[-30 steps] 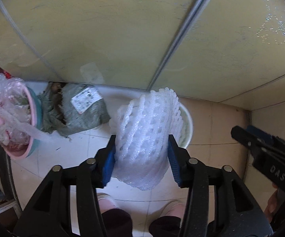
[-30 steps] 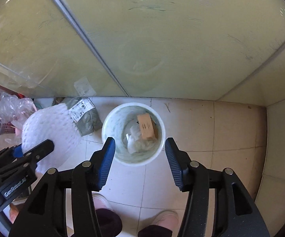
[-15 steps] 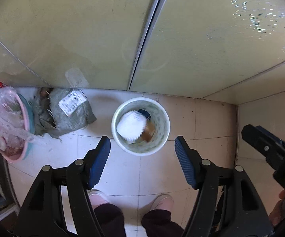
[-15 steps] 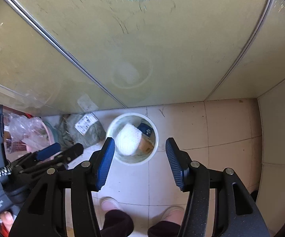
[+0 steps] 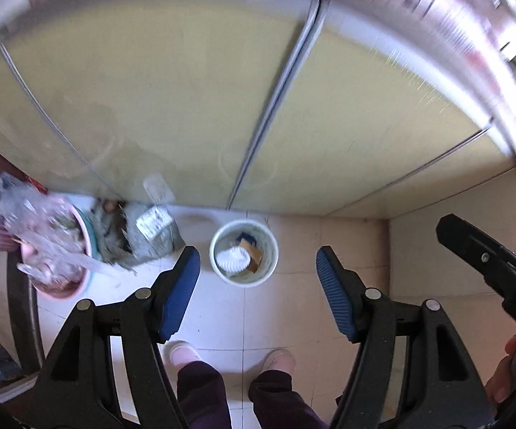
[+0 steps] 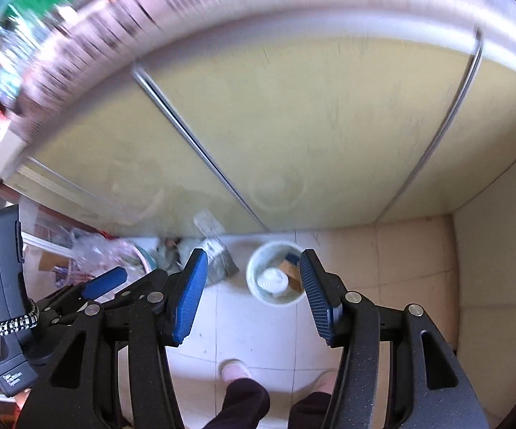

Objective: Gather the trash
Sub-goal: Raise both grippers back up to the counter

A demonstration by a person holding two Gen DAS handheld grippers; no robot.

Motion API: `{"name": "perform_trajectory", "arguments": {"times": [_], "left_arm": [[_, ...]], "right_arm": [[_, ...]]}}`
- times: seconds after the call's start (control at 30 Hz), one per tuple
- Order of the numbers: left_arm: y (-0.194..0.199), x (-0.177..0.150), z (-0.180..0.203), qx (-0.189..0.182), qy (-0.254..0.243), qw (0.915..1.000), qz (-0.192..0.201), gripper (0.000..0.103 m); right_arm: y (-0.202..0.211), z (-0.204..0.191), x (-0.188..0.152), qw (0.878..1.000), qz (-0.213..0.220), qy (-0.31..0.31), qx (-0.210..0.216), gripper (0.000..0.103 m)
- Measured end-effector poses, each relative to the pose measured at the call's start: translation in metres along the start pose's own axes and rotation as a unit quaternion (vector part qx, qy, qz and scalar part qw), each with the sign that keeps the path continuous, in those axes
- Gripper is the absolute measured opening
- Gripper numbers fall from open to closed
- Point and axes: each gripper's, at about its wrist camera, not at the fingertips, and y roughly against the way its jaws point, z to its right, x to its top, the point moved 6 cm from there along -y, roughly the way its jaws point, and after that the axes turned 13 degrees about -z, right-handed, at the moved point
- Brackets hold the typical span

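The white foam net [image 5: 232,258] lies inside the round bin [image 5: 271,250] on the floor, so with the left gripper [image 5: 257,298] and right gripper [image 6: 253,295] both spread and empty, look around slowly for more trash.

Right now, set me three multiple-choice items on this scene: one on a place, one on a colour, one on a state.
1. Where is the white foam net?
A. inside the white bin
B. on the floor tiles
C. in the pink basin

2. What colour are the pads on the left hand-held gripper?
A. red
B. blue
C. yellow

3. What state is the left hand-held gripper in?
A. shut on the foam net
B. shut on a box
C. open, nothing between its jaws

Answers:
1 A: the net lies in the white bin, beside a brown box.
2 B: both ribbed pads are blue.
3 C: only floor and bin show between the parted jaws.
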Motion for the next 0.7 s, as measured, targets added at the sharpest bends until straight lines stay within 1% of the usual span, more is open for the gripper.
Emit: {"name": "perform_trajectory", "arguments": {"times": [0.03, 0.07, 0.13, 0.17, 0.23, 0.33, 0.37, 0.4, 0.47, 0.53, 0.57, 0.63, 0.7], "left_arm": [[0.024, 0.002, 0.002, -0.001, -0.003, 0.9999, 0.013, 0.066], [0.047, 0.004, 0.003, -0.001, -0.007, 0.9996, 0.026, 0.066], [0.084, 0.008, 0.005, 0.001, -0.017, 0.9987, 0.048, 0.066], [0.109, 0.011, 0.007, 0.005, -0.027, 0.9976, 0.063, 0.066], [0.149, 0.014, 0.009, 0.011, -0.044, 0.9946, 0.093, 0.066], [0.214, 0.016, 0.013, 0.014, -0.070, 0.9874, 0.141, 0.066], [0.233, 0.016, 0.015, 0.014, -0.079, 0.9846, 0.155, 0.067], [0.247, 0.017, 0.014, 0.014, -0.085, 0.9823, 0.166, 0.067], [0.280, 0.017, 0.014, 0.016, -0.099, 0.9762, 0.192, 0.067], [0.302, 0.019, 0.011, 0.014, -0.107, 0.9714, 0.211, 0.067], [0.313, 0.020, 0.013, 0.013, -0.111, 0.9683, 0.223, 0.069], [0.332, 0.021, 0.015, 0.016, -0.117, 0.9619, 0.247, 0.072], [0.343, 0.023, 0.016, 0.014, -0.122, 0.9577, 0.260, 0.073]], "right_arm": [[0.022, -0.007, 0.003, 1.000, 0.013, -0.001, 0.000, 0.050], [0.035, -0.010, 0.004, 1.000, 0.022, -0.001, 0.000, 0.050], [0.076, -0.022, 0.007, 0.999, 0.050, -0.006, 0.001, 0.050], [0.090, -0.027, 0.007, 0.998, 0.060, -0.007, 0.001, 0.050], [0.128, -0.039, 0.008, 0.996, 0.091, -0.010, -0.004, 0.050], [0.179, -0.054, 0.009, 0.991, 0.135, -0.012, -0.017, 0.050], [0.188, -0.056, 0.011, 0.989, 0.144, -0.013, -0.020, 0.052], [0.203, -0.061, 0.011, 0.987, 0.160, -0.015, -0.024, 0.054], [0.227, -0.072, 0.013, 0.981, 0.189, -0.019, -0.030, 0.056], [0.249, -0.080, 0.016, 0.975, 0.220, -0.020, -0.040, 0.056], [0.261, -0.083, 0.016, 0.971, 0.236, -0.020, -0.046, 0.057], [0.283, -0.087, 0.017, 0.961, 0.269, -0.023, -0.062, 0.062], [0.294, -0.089, 0.020, 0.955, 0.286, -0.026, -0.069, 0.070]]}}
